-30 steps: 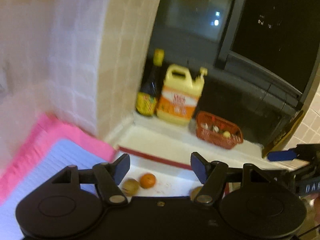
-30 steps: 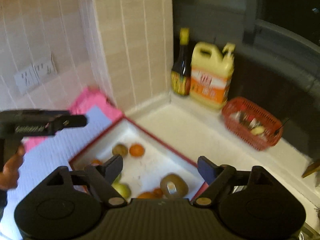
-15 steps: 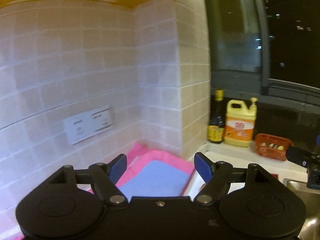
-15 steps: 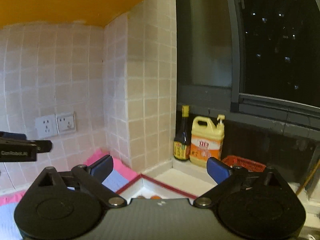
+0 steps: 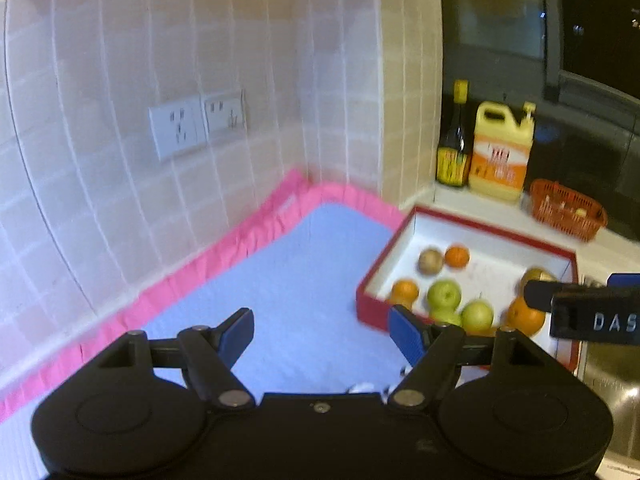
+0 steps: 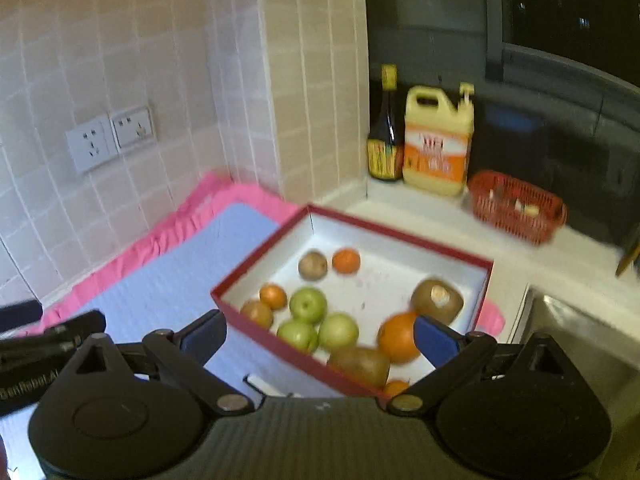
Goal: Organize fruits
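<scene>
Red basket [image 6: 516,208], yellow jug [image 6: 438,140], dark bottle [image 6: 386,136] behind fruit box [image 6: 260,264]

Home kitchen, tiled walls [image 6: 160,60], wall sockets [image 6: 108,138], sink edge [image 6: 576,344], detergent jug [image 6: 438,140], sauce bottle [image 6: 386,128]

Mixed fruits [image 6: 308,306] (oranges, green apples, brown kiwis) loose inside red-rimmed white box [image 6: 400,236].

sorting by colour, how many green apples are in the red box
3, clustered near the red box's front-left wall: one behind, two side by side in front. None seems hidden.
</scene>
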Demonstrator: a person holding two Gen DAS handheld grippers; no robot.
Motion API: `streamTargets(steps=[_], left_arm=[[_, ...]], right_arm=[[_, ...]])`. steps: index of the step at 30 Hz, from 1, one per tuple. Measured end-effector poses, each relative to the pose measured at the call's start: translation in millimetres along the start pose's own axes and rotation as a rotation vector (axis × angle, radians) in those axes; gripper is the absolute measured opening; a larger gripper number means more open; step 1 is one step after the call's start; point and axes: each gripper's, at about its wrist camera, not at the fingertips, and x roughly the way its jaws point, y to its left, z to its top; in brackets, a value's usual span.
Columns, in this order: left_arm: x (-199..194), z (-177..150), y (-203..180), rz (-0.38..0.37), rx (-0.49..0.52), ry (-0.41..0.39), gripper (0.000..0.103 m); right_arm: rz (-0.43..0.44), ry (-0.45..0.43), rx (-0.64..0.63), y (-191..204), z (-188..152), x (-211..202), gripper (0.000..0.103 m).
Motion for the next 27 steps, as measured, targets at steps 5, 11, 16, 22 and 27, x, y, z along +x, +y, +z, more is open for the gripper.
streamTargets(steps=[5, 11, 16, 22, 27], left_arm=[[7, -16, 4, -0.002, -0.010, 0.049, 0.088], [12, -23, 1, -0.009, 0.016, 0.069, 0.088], [15, -24, 0, -0.021, 0.033, 0.072, 0.088], [18, -22, 2, -0.029, 0.031, 0.076, 0.088], [21, -21, 4, -0.032, 0.025, 0.077, 0.088]], right_arm=[[-0.032, 0.041, 0.003, 4, -15, 10, 0.101], [-0.032, 0.083, 0.016, 5, -20, 19, 0.101], [-0.035, 0.099, 0.013, 10, -23, 23, 0.101], [-0.038, 0.116, 0.012, 13, -22, 29, 0.101], [-0.041, 0.120, 0.006, 15, -20, 32, 0.101]])
